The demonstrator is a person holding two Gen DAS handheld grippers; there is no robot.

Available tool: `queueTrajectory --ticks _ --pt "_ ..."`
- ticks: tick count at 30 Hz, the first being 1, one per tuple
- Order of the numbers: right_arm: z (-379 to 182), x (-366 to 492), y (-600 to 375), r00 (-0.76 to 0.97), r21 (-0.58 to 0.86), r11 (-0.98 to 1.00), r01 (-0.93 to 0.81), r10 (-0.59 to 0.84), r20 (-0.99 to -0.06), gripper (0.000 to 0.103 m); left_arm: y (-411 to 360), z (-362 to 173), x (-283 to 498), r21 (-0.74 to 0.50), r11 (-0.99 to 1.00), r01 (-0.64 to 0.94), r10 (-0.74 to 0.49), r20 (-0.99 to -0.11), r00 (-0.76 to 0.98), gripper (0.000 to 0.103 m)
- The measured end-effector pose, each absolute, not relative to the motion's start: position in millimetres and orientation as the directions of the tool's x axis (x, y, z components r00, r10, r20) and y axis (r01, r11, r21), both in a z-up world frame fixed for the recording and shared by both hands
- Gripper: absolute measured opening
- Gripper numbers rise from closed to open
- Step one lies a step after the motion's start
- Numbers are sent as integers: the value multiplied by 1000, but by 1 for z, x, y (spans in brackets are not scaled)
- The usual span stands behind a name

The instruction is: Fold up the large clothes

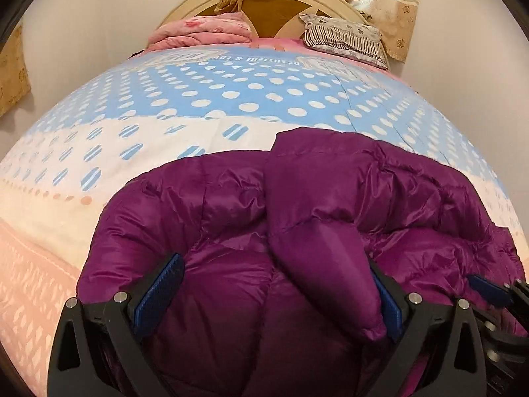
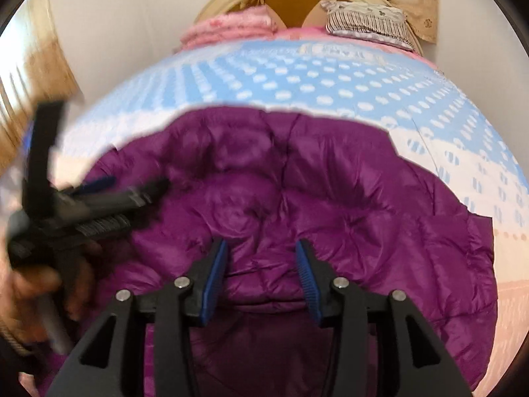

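**Two grippers leaning over a purple puffer jacket on a bed**

A purple quilted jacket (image 1: pixel 264 231) is lying bunched on the near part of a bed covered by a blue, white and peach dotted bedspread (image 1: pixel 205 96). The left gripper (image 1: pixel 281 292) is tilting down over it with its jaws standing wide apart; a folded flap of the jacket, possibly a sleeve, is lying between the blue pads and resting against the right-hand one, but nothing is being pinched. The right gripper (image 2: pixel 261 274) is likewise angling down over the jacket's middle, its jaws partly open, the pads straddling a puffed ridge of fabric without clearly pressing it. In the right wrist view the left gripper is showing at the left edge as a dark blur, with the hand (image 2: pixel 29 297) holding it smeared and cut off by the frame. The jacket's near edge is running out of both pictures beneath the grippers. At the head of the bed, a pink folded quilt (image 1: pixel 201 31) and a striped pillow (image 1: pixel 344 38) are sitting against the headboard (image 1: pixel 274 10).
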State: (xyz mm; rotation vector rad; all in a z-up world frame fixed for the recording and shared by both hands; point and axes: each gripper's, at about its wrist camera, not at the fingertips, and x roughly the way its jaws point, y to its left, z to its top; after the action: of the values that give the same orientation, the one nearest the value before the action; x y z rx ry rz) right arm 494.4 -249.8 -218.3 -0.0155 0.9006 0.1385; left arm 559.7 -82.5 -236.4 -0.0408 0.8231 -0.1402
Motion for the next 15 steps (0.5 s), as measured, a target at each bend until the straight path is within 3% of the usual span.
queueTrajectory --ticks 4,9,11,15 --pt "-228 513 -257 625 -7 999 -47 24 -780 46 -93 -240 563 -31 991 131 -109 -751 652 102" --pt "-214 500 -264 603 43 998 -43 60 -795 47 -83 -216 558 -58 991 118 -121 -755 644 102" --pt "-189 487 -275 648 89 995 -38 93 -756 50 -79 -196 559 -72 994 76 -105 -724 682 102" --pt "-151 495 -292 740 110 992 67 25 -673 51 -86 -182 582 -125 992 -9 -83 -709 701 102"
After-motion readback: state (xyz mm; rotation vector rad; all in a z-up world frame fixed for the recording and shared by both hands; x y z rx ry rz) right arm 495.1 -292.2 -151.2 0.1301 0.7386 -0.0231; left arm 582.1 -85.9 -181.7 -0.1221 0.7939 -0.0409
